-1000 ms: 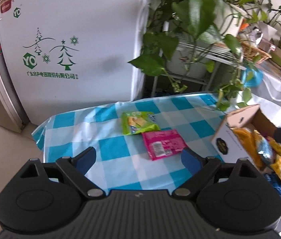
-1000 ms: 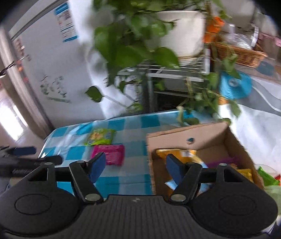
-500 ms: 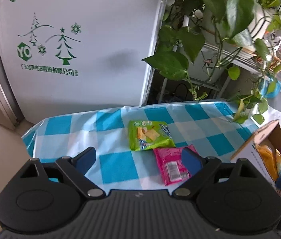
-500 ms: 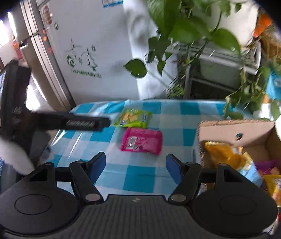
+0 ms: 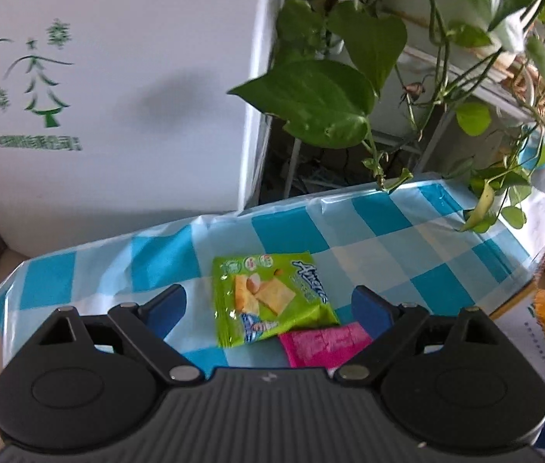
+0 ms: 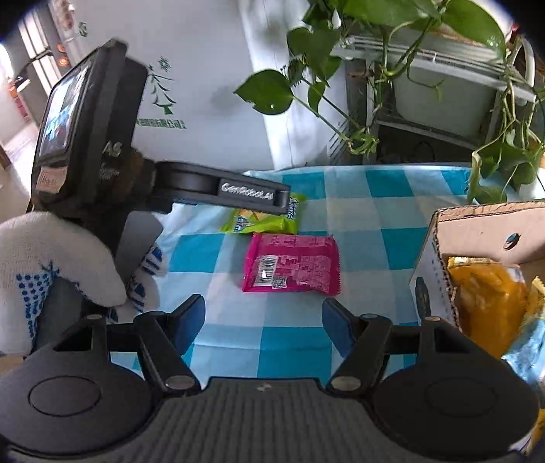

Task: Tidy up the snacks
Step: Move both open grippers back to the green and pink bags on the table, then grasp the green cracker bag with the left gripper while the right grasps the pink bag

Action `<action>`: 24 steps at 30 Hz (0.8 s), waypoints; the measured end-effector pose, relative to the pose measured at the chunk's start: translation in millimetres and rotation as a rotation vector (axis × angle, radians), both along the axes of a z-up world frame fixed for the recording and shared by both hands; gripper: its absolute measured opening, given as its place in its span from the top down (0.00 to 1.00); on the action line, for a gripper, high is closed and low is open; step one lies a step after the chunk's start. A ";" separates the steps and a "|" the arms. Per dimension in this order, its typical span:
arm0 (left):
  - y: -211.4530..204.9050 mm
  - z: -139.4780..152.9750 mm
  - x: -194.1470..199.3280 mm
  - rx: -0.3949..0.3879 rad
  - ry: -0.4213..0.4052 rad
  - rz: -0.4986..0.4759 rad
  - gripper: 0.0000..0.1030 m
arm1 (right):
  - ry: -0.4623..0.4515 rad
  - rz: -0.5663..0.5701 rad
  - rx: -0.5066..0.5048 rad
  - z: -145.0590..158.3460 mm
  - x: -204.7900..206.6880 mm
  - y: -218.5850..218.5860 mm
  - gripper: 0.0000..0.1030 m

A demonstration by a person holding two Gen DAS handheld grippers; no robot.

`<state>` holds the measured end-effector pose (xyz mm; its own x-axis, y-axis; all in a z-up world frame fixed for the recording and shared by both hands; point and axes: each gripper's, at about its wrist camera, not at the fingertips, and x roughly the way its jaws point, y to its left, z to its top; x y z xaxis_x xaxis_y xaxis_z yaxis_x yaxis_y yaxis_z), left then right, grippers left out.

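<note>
Tongs, left [image 5: 268, 305] and right [image 6: 263, 318], gaped empty above the desk [image 6: 353, 193]; green packet [image 5: 268, 301] lay beyond pink packet [image 6: 291, 264], touching.

Your left tool [image 5: 268, 308] hangs with its jaws spread wide and empty above the checked bench [image 5: 388, 239]. Between its fingers [image 5: 166, 310] you see the green snack packet [image 5: 268, 303] lying flat, its near corner overlapping the pink packet [image 5: 324, 347]. The cardboard box [image 5: 523, 308] sits at right.
</note>
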<state>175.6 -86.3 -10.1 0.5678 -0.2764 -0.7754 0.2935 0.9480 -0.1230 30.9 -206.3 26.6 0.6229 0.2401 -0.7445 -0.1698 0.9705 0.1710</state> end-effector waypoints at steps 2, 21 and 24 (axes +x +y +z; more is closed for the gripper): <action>-5.0 -4.9 7.7 0.018 0.004 -0.013 0.10 | 0.004 -0.011 -0.005 -5.5 4.8 2.2 0.29; -25.9 -41.8 46.2 0.083 0.072 -0.097 0.10 | 0.029 -0.113 -0.006 -49.4 46.2 6.6 0.15; -26.0 -43.2 48.1 0.091 0.063 -0.106 0.10 | 0.022 -0.115 -0.018 -53.6 51.9 9.4 0.13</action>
